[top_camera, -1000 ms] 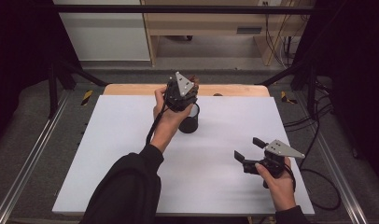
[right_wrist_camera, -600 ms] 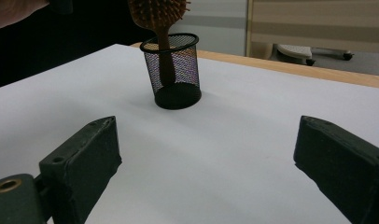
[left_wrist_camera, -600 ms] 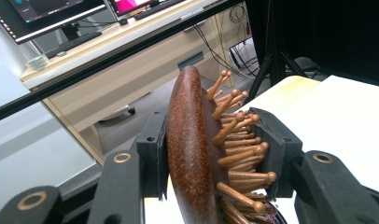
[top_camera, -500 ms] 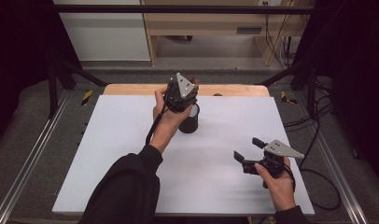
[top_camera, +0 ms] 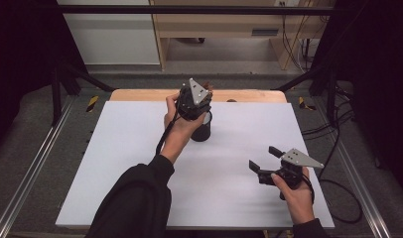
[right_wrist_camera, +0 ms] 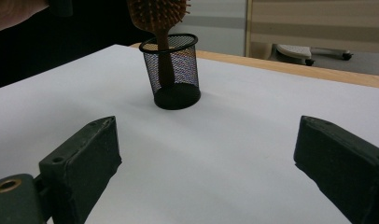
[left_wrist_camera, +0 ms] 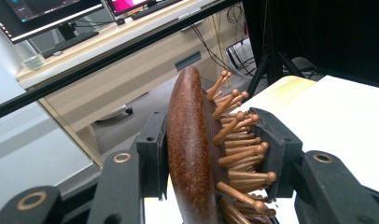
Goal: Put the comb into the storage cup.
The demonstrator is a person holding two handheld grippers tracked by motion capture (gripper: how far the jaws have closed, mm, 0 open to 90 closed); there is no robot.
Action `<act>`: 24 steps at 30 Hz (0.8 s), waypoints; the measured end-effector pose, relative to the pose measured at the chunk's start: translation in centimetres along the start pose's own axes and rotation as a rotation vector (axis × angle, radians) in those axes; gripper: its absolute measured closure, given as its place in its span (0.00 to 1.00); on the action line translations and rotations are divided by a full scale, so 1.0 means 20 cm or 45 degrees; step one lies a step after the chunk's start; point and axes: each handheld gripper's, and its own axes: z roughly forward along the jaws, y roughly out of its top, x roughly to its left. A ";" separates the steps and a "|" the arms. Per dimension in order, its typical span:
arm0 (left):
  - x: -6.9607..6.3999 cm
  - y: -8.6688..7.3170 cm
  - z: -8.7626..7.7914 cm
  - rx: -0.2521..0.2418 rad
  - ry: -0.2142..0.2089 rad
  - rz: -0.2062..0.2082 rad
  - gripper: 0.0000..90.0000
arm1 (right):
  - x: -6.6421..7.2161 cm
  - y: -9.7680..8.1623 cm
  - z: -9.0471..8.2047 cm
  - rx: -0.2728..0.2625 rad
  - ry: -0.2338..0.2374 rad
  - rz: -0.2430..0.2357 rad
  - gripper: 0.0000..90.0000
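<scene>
A brown wooden hairbrush (left_wrist_camera: 192,149) with peg bristles sits between the jaws of my left gripper (left_wrist_camera: 215,154), which is shut on its head. In the right gripper view the hairbrush (right_wrist_camera: 160,28) stands handle-down inside a black mesh cup (right_wrist_camera: 172,74). From above, the left gripper (top_camera: 193,101) hovers over the mesh cup (top_camera: 202,130) near the table's far middle. My right gripper (top_camera: 261,161) rests open near the front right of the table, with nothing between its jaws, pointing toward the cup.
The white table (top_camera: 120,163) has a wooden strip (top_camera: 140,95) along its far edge. Beyond it stand a desk (left_wrist_camera: 108,51) with monitors and dangling cables. Black frame rails (top_camera: 31,168) run along both sides.
</scene>
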 end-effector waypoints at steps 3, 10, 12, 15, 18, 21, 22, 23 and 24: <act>-0.02 0.00 0.00 -0.003 -0.001 0.010 0.57 | 0.00 0.00 0.00 0.002 -0.001 0.000 0.08; -0.05 0.00 -0.01 -0.011 0.003 0.019 0.56 | 0.00 0.00 0.00 0.000 -0.003 0.004 0.08; -0.06 0.00 -0.01 -0.010 0.003 0.020 0.56 | 0.00 0.00 0.00 0.003 -0.003 0.003 0.08; -0.07 0.00 -0.01 -0.009 0.001 0.010 0.56 | 0.00 0.00 0.00 0.003 -0.005 0.004 0.08; -0.08 0.00 -0.01 -0.011 0.003 0.008 0.56 | 0.00 0.00 0.00 0.001 -0.005 0.006 0.08; -0.09 0.00 -0.02 -0.015 0.003 -0.011 0.55 | 0.00 0.00 0.00 0.001 -0.007 0.006 0.08; -0.09 -0.01 -0.02 -0.018 0.001 -0.016 0.55 | 0.00 0.00 0.00 0.002 -0.007 0.005 0.08; -0.09 -0.01 -0.02 -0.021 -0.004 -0.022 0.55 | 0.00 0.00 0.00 0.002 -0.007 0.005 0.08; -0.10 0.00 -0.02 -0.020 -0.013 -0.036 0.55 | 0.00 0.00 0.00 0.002 -0.010 0.003 0.08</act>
